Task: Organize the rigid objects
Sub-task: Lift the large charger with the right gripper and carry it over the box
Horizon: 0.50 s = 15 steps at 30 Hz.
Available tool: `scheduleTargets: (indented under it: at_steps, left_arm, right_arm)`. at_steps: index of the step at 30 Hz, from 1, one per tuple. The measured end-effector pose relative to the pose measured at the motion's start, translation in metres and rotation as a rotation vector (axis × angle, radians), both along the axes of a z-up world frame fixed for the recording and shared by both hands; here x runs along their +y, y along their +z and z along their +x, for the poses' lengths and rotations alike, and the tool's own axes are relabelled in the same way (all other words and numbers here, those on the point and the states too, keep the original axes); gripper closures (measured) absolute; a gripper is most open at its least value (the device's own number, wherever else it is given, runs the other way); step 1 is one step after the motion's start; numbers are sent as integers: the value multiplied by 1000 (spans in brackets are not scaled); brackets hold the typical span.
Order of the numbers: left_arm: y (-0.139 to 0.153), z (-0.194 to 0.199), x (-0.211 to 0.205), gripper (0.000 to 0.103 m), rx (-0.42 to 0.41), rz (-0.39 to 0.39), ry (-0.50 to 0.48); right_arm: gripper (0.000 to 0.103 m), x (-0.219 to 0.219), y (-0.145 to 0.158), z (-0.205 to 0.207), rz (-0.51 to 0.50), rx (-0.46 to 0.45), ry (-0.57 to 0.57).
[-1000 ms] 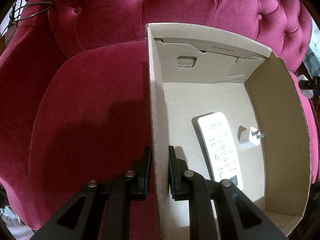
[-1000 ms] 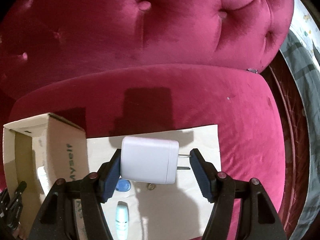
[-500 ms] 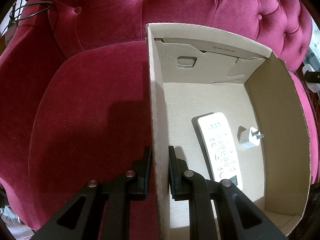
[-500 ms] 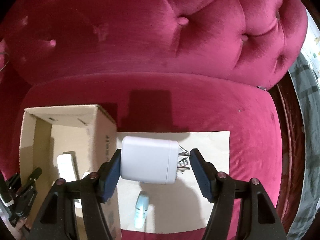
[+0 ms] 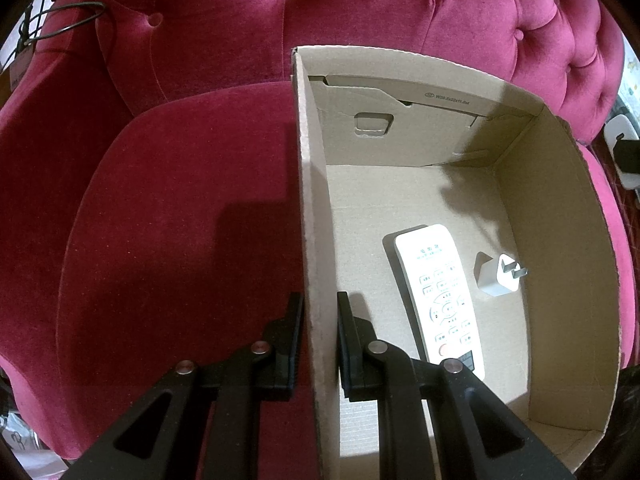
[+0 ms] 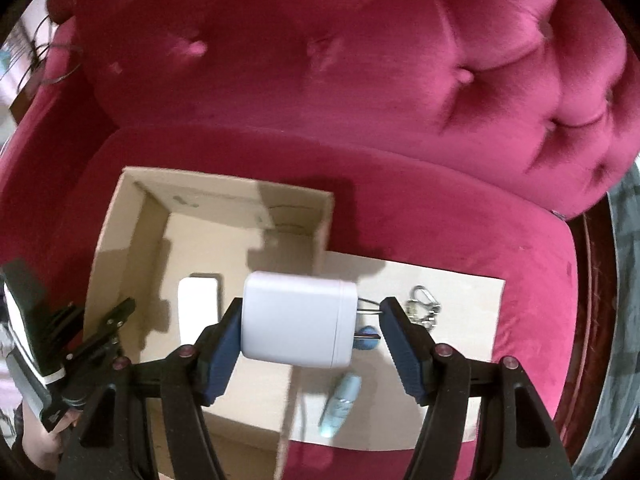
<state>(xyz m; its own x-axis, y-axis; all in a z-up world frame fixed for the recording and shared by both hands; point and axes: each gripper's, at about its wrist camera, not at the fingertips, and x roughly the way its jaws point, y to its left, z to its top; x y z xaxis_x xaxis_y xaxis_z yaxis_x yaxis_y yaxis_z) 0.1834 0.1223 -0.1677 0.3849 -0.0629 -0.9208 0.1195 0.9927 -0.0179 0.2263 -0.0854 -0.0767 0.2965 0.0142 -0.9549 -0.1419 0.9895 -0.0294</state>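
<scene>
An open cardboard box (image 5: pixel 560 264) stands on the red velvet sofa seat. My left gripper (image 5: pixel 320 320) is shut on the box's left wall, one finger outside and one inside. On the box floor lie a white remote (image 5: pixel 438 300) and a small white plug adapter (image 5: pixel 496 276). My right gripper (image 6: pixel 312 312) is shut on a large white charger block (image 6: pixel 298 318), whose prongs point at the right finger. It hangs above the box's right wall (image 6: pixel 324 224). The right wrist view also shows the remote (image 6: pixel 198 312) and the left gripper (image 6: pixel 100 332).
A flat cardboard sheet (image 6: pixel 464 364) lies on the seat right of the box. It carries a key ring with a carabiner (image 6: pixel 424 308), a blue round item (image 6: pixel 366 342) and a pale blue tube (image 6: pixel 340 406). The tufted sofa back (image 6: pixel 360 60) rises behind. A wire loop (image 5: pixel 60 28) hangs at far left.
My right gripper has carried the charger block left and upward, from over the cardboard sheet to over the box's right wall. The left gripper and the box have not moved.
</scene>
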Motion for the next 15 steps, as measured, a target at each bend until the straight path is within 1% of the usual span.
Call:
scheduleTargets:
  at_steps: [10, 15]
  left_arm:
    - [0, 0, -2, 86, 0, 8, -6]
    - [-1, 0, -1, 86, 2, 3, -3]
  right_arm:
    - [32, 47, -18, 1, 23, 29, 65]
    - [32, 68, -34, 3, 38, 51, 84]
